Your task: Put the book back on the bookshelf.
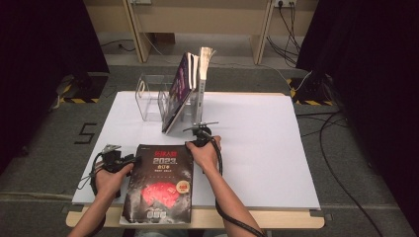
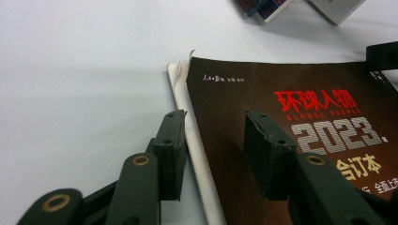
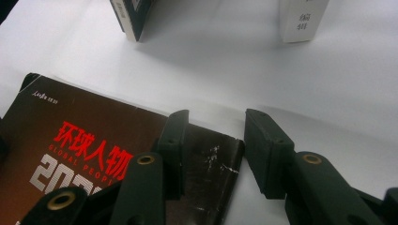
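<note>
Nearest the table's front edge lies the dark magazine (image 1: 160,185). Left gripper (image 2: 213,136) and right gripper (image 3: 213,136) straddle its far corners, jaws half-open, pads not pressing; likely positioned for lifting toward the clear rack (image 1: 150,96) of leaning books (image 1: 190,81).

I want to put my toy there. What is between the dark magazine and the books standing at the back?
Just bare white table lies between the magazine and the standing books, as the high view shows.
</note>
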